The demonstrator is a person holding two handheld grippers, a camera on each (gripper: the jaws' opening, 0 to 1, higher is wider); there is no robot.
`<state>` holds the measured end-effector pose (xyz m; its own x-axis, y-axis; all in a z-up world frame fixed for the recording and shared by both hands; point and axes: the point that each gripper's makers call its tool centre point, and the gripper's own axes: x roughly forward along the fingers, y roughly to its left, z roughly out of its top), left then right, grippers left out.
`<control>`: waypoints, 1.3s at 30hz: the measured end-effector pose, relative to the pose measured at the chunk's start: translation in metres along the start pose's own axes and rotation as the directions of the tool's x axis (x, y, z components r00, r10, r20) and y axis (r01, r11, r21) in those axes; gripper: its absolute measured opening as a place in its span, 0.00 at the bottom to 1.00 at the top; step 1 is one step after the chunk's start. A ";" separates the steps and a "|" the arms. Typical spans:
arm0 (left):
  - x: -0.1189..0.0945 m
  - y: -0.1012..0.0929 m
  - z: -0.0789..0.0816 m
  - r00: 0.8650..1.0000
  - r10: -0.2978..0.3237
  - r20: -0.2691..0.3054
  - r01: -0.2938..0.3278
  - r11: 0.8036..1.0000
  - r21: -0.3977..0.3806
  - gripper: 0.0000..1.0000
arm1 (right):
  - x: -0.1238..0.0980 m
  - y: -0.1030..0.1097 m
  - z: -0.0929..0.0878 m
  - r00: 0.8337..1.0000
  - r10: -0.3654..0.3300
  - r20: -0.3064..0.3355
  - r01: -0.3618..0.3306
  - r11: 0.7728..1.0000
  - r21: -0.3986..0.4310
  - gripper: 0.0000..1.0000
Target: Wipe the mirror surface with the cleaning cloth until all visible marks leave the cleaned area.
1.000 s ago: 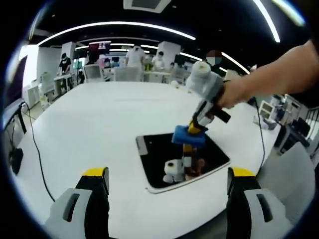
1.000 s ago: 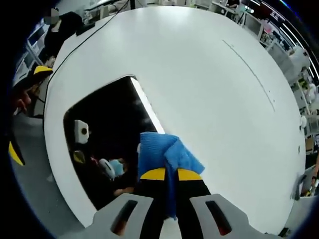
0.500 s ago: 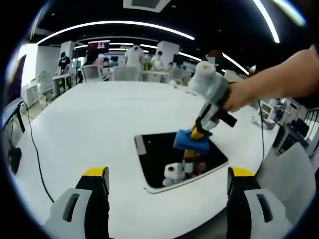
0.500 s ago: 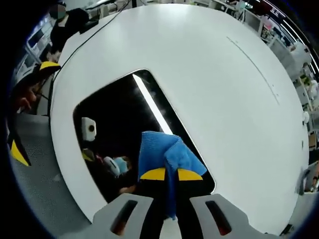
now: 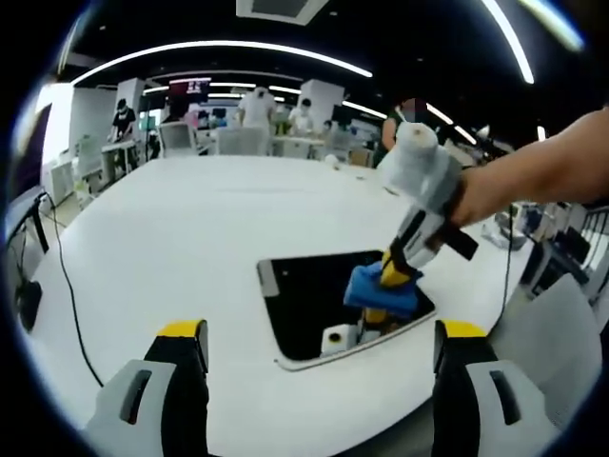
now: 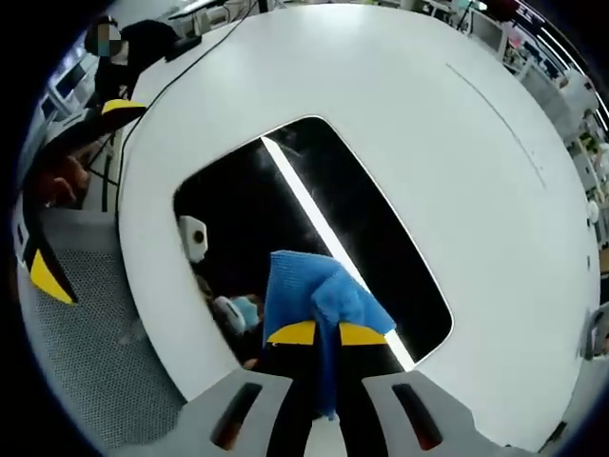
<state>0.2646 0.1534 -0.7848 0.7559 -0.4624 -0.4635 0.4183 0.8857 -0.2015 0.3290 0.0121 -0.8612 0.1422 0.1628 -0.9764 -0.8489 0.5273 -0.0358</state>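
Note:
A dark rectangular mirror (image 5: 314,300) (image 6: 285,219) lies flat on the white table (image 5: 171,238) (image 6: 457,143). My right gripper (image 6: 318,332) is shut on a folded blue cleaning cloth (image 6: 309,290) (image 5: 381,290), held over the mirror's near right part in the left gripper view. That gripper (image 5: 398,269) comes in from the right with a person's arm behind it. My left gripper (image 5: 319,333) is open, its yellow-tipped jaws wide apart, hovering above the table's near edge in front of the mirror. Reflections of the grippers and a ceiling light strip show in the glass.
The white table is large and round-edged, with a black cable (image 5: 62,276) trailing over its left side. Desks, chairs and people stand in the far background (image 5: 247,124). Grey floor (image 6: 86,362) lies beyond the table edge near the mirror.
My right gripper with the cloth has slid across the mirror toward its near right corner. The left gripper has stayed put.

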 end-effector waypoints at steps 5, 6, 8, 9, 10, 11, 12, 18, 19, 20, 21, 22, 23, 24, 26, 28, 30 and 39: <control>0.000 -0.001 0.001 1.000 -0.001 0.007 0.001 1.000 -0.016 0.99 | -0.004 0.010 -0.006 1.000 -0.007 -0.002 0.007 1.000 -0.010 0.00; 0.000 -0.001 0.001 1.000 -0.002 0.008 0.002 1.000 -0.019 0.99 | -0.004 0.012 -0.007 1.000 0.000 0.000 0.000 1.000 -0.008 0.00; -0.001 -0.002 0.000 1.000 -0.004 0.005 0.004 1.000 -0.023 0.99 | -0.005 0.016 -0.009 1.000 0.004 0.002 -0.004 1.000 -0.006 0.00; 0.000 -0.002 0.000 1.000 -0.006 0.002 0.006 1.000 -0.023 0.99 | -0.006 0.018 -0.010 1.000 0.006 0.002 -0.006 1.000 -0.010 0.00; 0.000 -0.002 0.000 1.000 -0.007 0.000 0.007 1.000 -0.022 0.99 | -0.006 0.020 -0.010 1.000 0.007 0.001 -0.007 1.000 -0.014 0.00; 0.000 -0.002 -0.001 1.000 -0.007 -0.002 0.007 1.000 -0.020 0.99 | -0.007 0.022 -0.011 1.000 0.008 0.001 -0.008 1.000 -0.017 0.00; 0.000 -0.002 -0.001 1.000 -0.007 -0.003 0.007 1.000 -0.018 0.99 | -0.008 0.024 -0.012 1.000 0.008 0.002 -0.008 1.000 -0.018 0.00; 0.000 -0.003 -0.001 1.000 -0.010 -0.009 0.010 1.000 -0.004 0.99 | -0.011 0.031 -0.016 1.000 0.021 0.010 -0.022 1.000 0.004 0.00; 0.000 -0.003 -0.002 1.000 -0.009 -0.011 0.009 1.000 -0.006 0.99 | -0.010 0.033 -0.018 0.999 0.032 0.010 -0.032 0.999 0.005 0.00; 0.000 -0.003 -0.002 1.000 -0.010 -0.011 0.010 1.000 -0.010 0.99 | -0.008 0.036 -0.020 0.999 0.040 0.009 -0.040 0.999 0.004 0.00; 0.000 -0.003 -0.002 1.000 -0.010 -0.011 0.009 1.000 -0.010 0.99 | -0.008 0.037 -0.021 0.999 0.043 0.010 -0.043 0.999 -0.002 0.00; 0.000 -0.003 -0.002 1.000 -0.009 -0.011 0.009 1.000 -0.010 0.99 | -0.007 0.039 -0.022 0.999 0.046 0.011 -0.046 0.999 -0.007 0.00; 0.000 -0.003 -0.001 1.000 -0.009 -0.010 0.009 1.000 -0.010 0.99 | -0.007 0.038 -0.022 0.999 0.037 0.017 -0.037 0.999 -0.014 0.00; 0.000 -0.003 -0.002 1.000 -0.009 -0.010 0.009 1.000 -0.011 0.99 | -0.007 0.040 -0.022 0.999 0.041 0.019 -0.040 0.999 -0.016 0.00; 0.000 -0.002 -0.002 1.000 -0.008 -0.010 0.007 1.000 -0.011 0.99 | -0.009 0.045 -0.024 0.998 0.061 0.010 -0.060 0.998 -0.009 0.01; 0.000 -0.002 -0.002 1.000 -0.008 -0.010 0.008 1.000 -0.012 0.99 | -0.009 0.046 -0.023 0.998 0.053 0.020 -0.053 0.998 -0.024 0.01; 0.000 -0.003 -0.002 1.000 -0.009 -0.010 0.008 1.000 -0.013 0.99 | -0.009 0.044 -0.022 0.998 0.059 0.021 -0.059 0.998 -0.009 0.01; 0.001 -0.003 -0.003 1.000 -0.014 -0.015 0.014 1.000 -0.016 0.99 | -0.011 0.046 -0.022 0.996 0.089 0.025 -0.089 0.996 -0.019 0.01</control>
<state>0.2622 0.1502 -0.7868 0.7424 -0.4742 -0.4733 0.4209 0.8797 -0.2213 0.2776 0.0163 -0.8569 0.0783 0.2298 -0.9701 -0.8677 0.4949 0.0471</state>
